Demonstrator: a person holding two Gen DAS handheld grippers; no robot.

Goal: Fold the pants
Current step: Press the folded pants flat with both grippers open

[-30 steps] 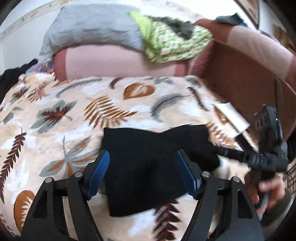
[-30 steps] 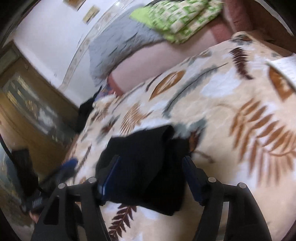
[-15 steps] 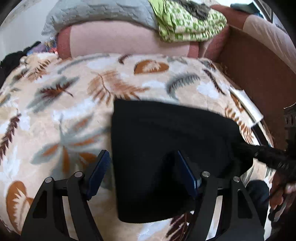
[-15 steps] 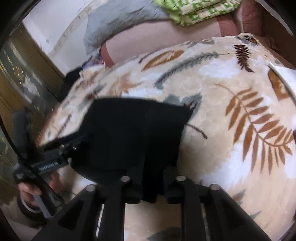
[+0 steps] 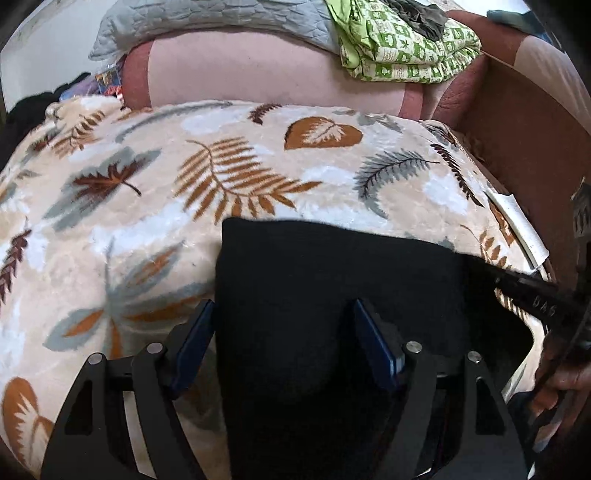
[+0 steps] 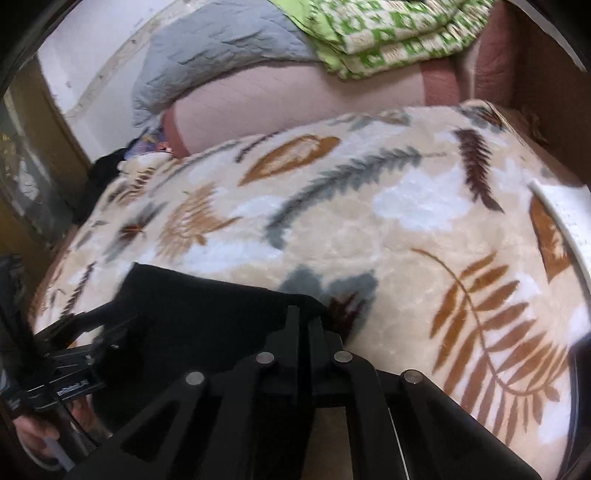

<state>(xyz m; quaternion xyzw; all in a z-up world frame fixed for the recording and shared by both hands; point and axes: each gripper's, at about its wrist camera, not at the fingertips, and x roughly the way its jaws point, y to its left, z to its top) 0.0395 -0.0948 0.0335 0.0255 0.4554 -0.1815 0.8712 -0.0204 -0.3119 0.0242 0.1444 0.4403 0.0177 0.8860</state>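
Note:
The black pants (image 5: pixel 332 280) lie folded in a compact block at the near edge of a leaf-patterned blanket (image 5: pixel 236 177). My left gripper (image 5: pixel 282 332) is open, its blue-padded fingers astride the block's near left part. My right gripper (image 6: pixel 303 317) is shut on the pants' right edge (image 6: pixel 207 306); in the left wrist view its fingers (image 5: pixel 517 284) reach in from the right onto the cloth.
A pink bolster (image 5: pixel 258 74) lies at the head of the bed with a grey quilt (image 5: pixel 207 18) and a green patterned cloth (image 5: pixel 402 48) on it. A brown headboard (image 5: pixel 524 136) runs along the right. A white paper (image 6: pixel 569 210) lies at the blanket's right edge.
My right gripper has closed on the right edge of the pants. Both grippers have moved forward and lower over the folded block, which now fills more of the views.

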